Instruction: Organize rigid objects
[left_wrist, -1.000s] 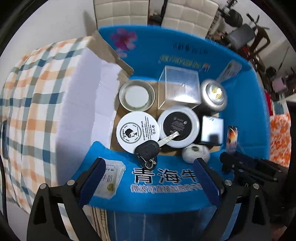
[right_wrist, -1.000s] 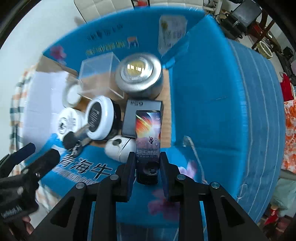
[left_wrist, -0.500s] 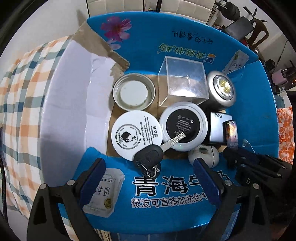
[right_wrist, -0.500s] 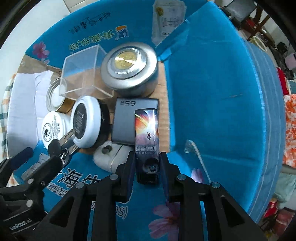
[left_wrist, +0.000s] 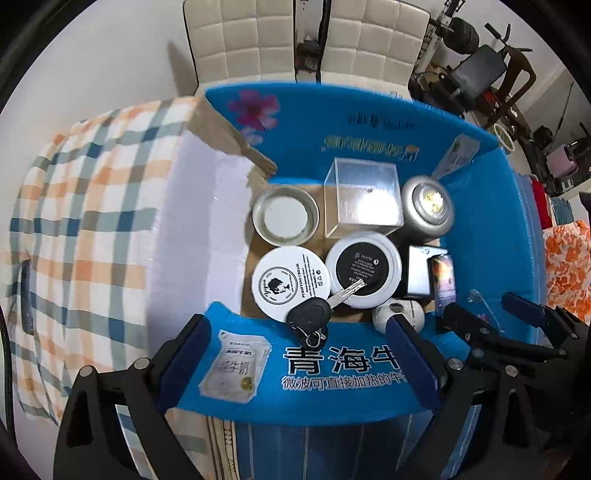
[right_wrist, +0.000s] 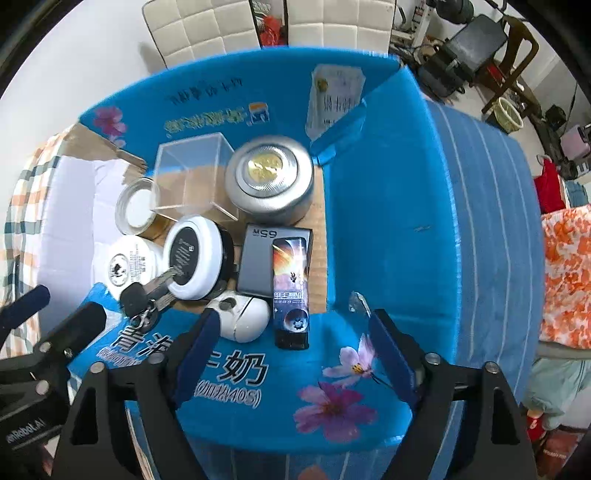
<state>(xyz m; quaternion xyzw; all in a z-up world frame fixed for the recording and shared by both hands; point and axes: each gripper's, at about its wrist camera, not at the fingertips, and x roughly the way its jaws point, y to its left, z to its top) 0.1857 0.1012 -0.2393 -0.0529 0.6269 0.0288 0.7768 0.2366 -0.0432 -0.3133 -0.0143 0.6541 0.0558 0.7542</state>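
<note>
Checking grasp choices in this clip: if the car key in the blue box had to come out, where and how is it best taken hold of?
Probably the car key by its black fob head, from above near the front wall of the blue box. The head lies on the white cream jar, its thin blade propped on the black-lidded jar and poor to pinch. Jaws should close across the head's width.

In blue box (right_wrist: 388, 206): 2 round white jars (left_wrist: 291, 283) (left_wrist: 363, 269), 1 open shallow tin (left_wrist: 285, 215), 1 clear cube (left_wrist: 362, 197), 1 silver puck light (right_wrist: 272, 176), 1 grey charger box (right_wrist: 258, 258), 1 slim printed pack (right_wrist: 290, 291), 1 white egg-shaped case (right_wrist: 243, 314), 1 car key (left_wrist: 309, 316). Behind: 2 white chairs (left_wrist: 242, 40) (left_wrist: 373, 40).
</note>
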